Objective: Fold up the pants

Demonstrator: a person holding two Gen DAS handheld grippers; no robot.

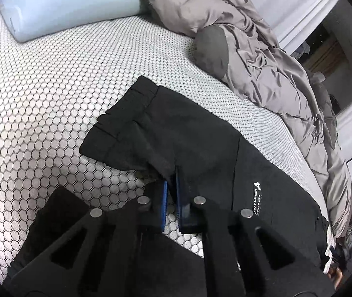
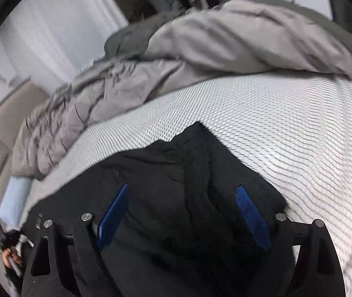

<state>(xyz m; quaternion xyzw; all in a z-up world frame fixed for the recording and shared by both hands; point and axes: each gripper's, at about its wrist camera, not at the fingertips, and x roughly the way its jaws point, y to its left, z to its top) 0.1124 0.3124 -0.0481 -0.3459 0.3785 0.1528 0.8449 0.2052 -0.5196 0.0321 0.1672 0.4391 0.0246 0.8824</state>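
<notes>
Black pants (image 1: 188, 128) lie on the honeycomb-patterned mattress (image 1: 52, 94), with the elastic waistband at the upper left and a small white label (image 1: 257, 198) on the right leg. My left gripper (image 1: 172, 183) is shut on the near edge of the pants, at the crotch, and the fabric is pinched between its blue pads (image 1: 179, 198). In the blurred right wrist view the pants (image 2: 200, 153) spread under my right gripper (image 2: 183, 187). It hangs open just above them, blue pads (image 2: 250, 210) wide apart, and the cloth between them is not gripped.
A crumpled grey duvet (image 1: 262, 57) is heaped along the far side of the bed, also the grey duvet (image 2: 200, 44). A pale blue pillow (image 1: 64, 2) lies at the top left. A person's hand (image 2: 10, 255) shows at the lower left edge. White walls stand behind.
</notes>
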